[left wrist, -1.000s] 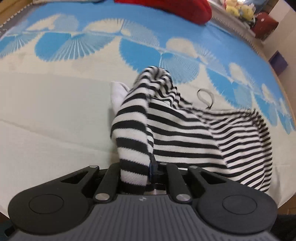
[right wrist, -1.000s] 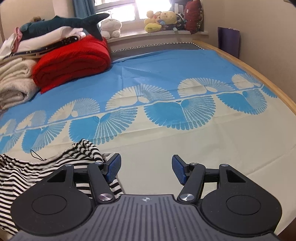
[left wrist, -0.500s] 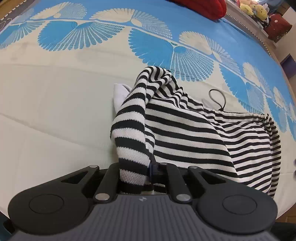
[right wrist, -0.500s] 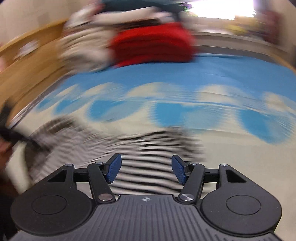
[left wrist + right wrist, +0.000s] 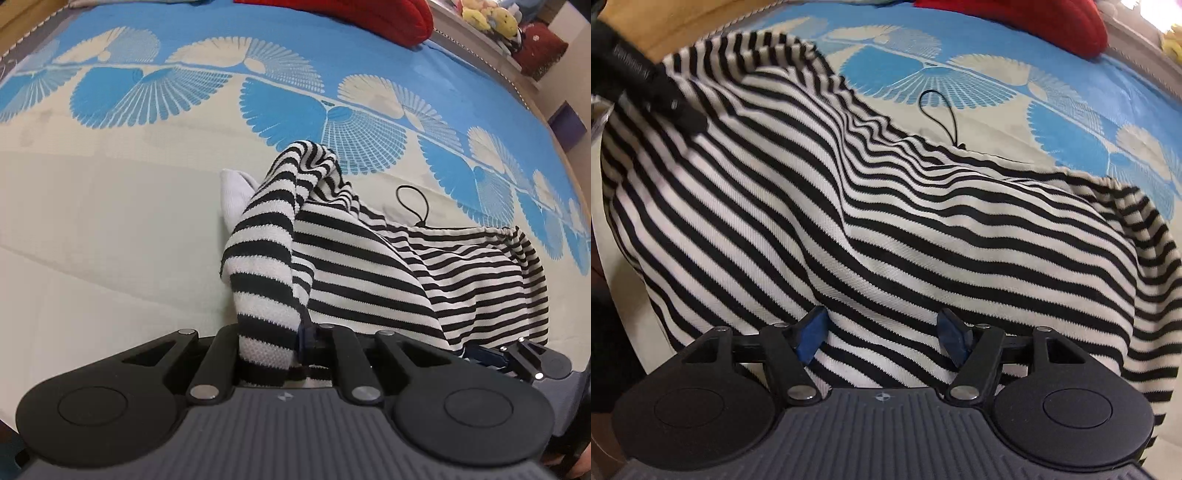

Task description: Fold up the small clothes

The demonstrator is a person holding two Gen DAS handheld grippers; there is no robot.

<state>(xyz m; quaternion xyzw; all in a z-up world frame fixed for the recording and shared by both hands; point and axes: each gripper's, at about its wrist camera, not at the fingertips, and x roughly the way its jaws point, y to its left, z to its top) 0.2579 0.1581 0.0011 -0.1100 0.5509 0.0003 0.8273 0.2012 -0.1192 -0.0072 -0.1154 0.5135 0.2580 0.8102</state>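
- Left gripper [image 5: 291, 347]: fingers clamped tight on a bunched corner of the striped garment [image 5: 369, 266]; cloth rises from the jaws in a thick fold, then drapes away to the right
- Striped garment, black and white, lies on the bedspread [image 5: 110, 229], over the pale cream area just below the blue fan pattern
- A white piece of cloth [image 5: 234, 192] pokes out from behind the raised fold, on its left side
- Thin black loop [image 5: 412, 201] sticks out at the garment's far edge, lying on the bedspread
- Right gripper [image 5: 882, 341]: jaws spread wide, blue pads [image 5: 810, 334] apart; striped garment [image 5: 886, 221] fills the gap between them and runs under them; no pinch on it
- From the left wrist view the right gripper [image 5: 480, 355] shows at the garment's near right edge
- Red blanket [image 5: 351, 14] lies at the far end of the bed, well apart from the garment
- Stuffed toys [image 5: 487, 16] sit on the ledge beyond it
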